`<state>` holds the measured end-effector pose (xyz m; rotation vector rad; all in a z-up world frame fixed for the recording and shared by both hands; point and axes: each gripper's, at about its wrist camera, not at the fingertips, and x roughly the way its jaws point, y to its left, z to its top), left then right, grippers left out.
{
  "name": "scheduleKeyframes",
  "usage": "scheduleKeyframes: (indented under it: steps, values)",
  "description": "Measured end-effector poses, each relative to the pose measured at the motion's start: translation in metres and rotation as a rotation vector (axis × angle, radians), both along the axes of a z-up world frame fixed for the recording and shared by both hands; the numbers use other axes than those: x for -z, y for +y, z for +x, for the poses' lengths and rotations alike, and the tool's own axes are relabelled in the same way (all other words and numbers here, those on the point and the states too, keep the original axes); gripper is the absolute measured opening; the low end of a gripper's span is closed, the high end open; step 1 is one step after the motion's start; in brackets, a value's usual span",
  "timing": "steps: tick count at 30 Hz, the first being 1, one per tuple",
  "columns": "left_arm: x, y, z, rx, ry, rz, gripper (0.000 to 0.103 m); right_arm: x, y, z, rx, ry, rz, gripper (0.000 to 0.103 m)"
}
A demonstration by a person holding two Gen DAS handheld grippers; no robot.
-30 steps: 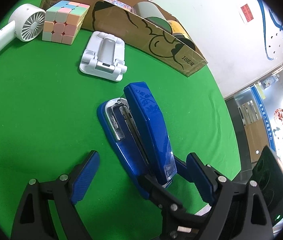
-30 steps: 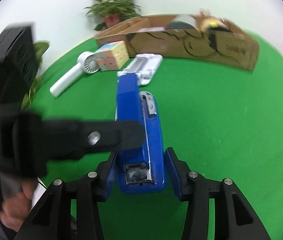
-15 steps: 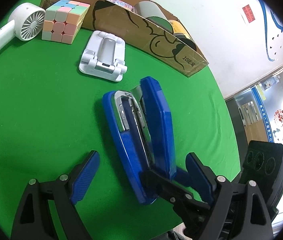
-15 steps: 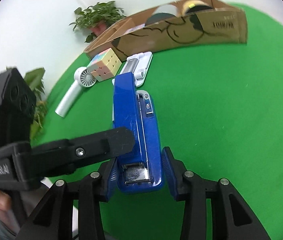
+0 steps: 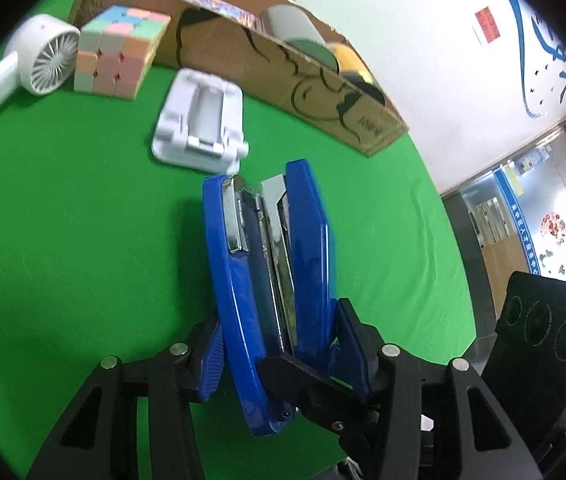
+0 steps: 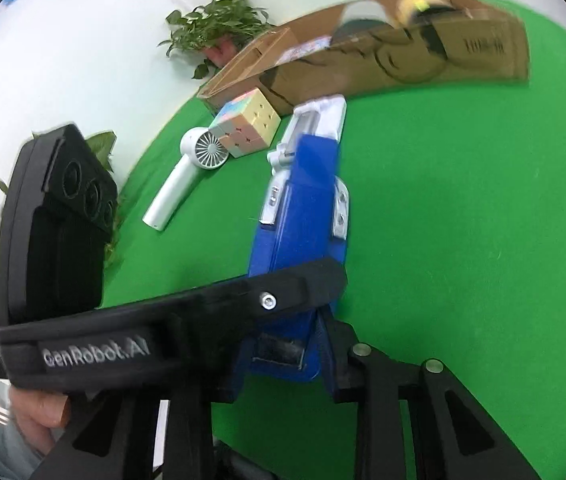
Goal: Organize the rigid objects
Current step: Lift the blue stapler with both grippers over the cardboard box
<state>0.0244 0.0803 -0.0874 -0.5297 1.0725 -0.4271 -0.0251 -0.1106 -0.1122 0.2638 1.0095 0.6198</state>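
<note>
Covering the table [image 5: 63, 240], green cloth meets white wall [image 5: 423, 40].

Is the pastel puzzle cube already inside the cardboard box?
No, the cube stands on the green cloth outside the cardboard box, beside the white fan.

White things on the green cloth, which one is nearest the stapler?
The white folding phone stand, just beyond the blue stapler; the white handheld fan lies farther left.
</note>
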Motion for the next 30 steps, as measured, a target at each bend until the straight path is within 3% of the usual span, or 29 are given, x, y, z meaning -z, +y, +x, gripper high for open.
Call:
scheduleKeyframes:
  steps: [8,18,23,30]
  values:
    - [-0.019,0.011,0.014,-0.012,-0.053,-0.024,0.048,-0.022,0.008,0.013,0.001,-0.054,-0.005,0.027]
    - [-0.071,0.029,0.053,-0.018,-0.172,-0.004,0.048,-0.078,0.025,0.045,-0.005,-0.186,-0.008,0.027]
    - [-0.097,0.042,0.085,-0.017,-0.231,0.017,0.048,-0.108,0.041,0.074,-0.009,-0.256,-0.008,0.027]
    - [-0.123,0.06,0.142,-0.001,-0.248,0.029,0.048,-0.143,0.07,0.135,0.0,-0.282,-0.009,0.027]
